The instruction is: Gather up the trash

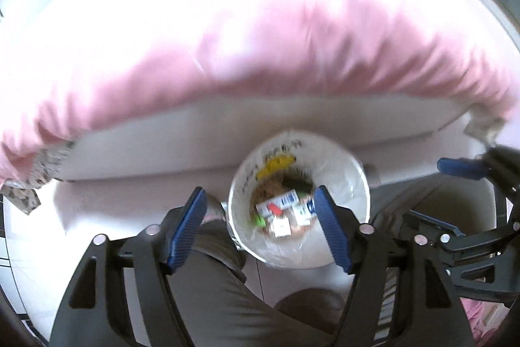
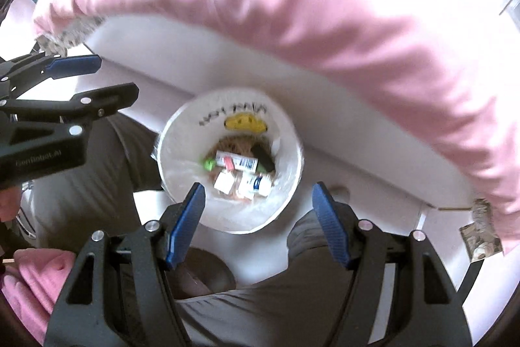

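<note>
Left hand-held gripper hanging wide open and empty above white bin of wrappers; right hand-held gripper likewise, pink bedspread beyond

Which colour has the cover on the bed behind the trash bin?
Pink; the bed cover shows best in the right wrist view.

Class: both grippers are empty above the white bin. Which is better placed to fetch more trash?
Neither clearly. Left gripper and right gripper both hang open over the trash bin; no loose trash shows outside it.
</note>
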`<action>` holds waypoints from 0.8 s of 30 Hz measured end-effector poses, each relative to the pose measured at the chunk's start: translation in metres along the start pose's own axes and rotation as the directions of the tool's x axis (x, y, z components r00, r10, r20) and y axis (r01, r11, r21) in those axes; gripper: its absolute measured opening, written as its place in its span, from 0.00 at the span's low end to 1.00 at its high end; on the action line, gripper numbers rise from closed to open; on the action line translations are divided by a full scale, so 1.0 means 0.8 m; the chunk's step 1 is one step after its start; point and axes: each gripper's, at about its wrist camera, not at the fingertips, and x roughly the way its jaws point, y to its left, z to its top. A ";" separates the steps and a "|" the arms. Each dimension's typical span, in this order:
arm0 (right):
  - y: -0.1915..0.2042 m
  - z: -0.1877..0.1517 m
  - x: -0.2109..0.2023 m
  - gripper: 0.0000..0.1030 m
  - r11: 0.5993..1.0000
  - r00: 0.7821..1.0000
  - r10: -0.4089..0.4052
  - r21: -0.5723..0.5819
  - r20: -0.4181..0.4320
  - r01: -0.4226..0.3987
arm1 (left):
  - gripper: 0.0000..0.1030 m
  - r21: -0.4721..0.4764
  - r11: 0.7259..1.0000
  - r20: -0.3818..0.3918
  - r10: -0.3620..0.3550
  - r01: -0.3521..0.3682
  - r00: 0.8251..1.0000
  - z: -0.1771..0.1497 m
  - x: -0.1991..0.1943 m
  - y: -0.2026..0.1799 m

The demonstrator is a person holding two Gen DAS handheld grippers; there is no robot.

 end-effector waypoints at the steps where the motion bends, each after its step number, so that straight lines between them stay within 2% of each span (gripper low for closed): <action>1: 0.000 -0.002 -0.019 0.67 1.000 1.000 -0.007 -0.004 0.027 0.007 | 0.72 -0.001 1.000 0.026 0.003 -0.003 1.000 0.000 -0.012 0.000; 5: 0.002 -0.010 -0.072 0.70 0.999 0.992 -0.029 -0.010 0.124 0.030 | 0.76 0.008 1.000 0.131 0.017 -0.018 0.991 -0.001 -0.066 -0.001; 12: 0.005 -0.027 -0.151 0.74 0.999 0.966 -0.044 0.010 0.253 0.043 | 0.80 0.029 0.999 0.273 0.013 -0.021 0.962 -0.018 -0.143 -0.010; 17: 0.028 -0.048 -0.191 0.79 0.998 0.940 -0.063 -0.001 0.335 0.067 | 0.90 0.048 0.997 0.385 0.044 -0.068 0.922 -0.049 -0.197 -0.029; 21: 0.044 -0.068 -0.210 0.80 0.995 0.915 -0.094 0.001 0.392 0.101 | 0.92 0.038 0.995 0.423 0.070 -0.095 0.903 -0.070 -0.222 -0.034; 24: 0.052 -0.082 -0.220 0.82 0.992 0.897 -0.118 0.020 0.425 0.122 | 0.93 0.029 0.995 0.431 0.078 -0.100 0.899 -0.080 -0.231 -0.036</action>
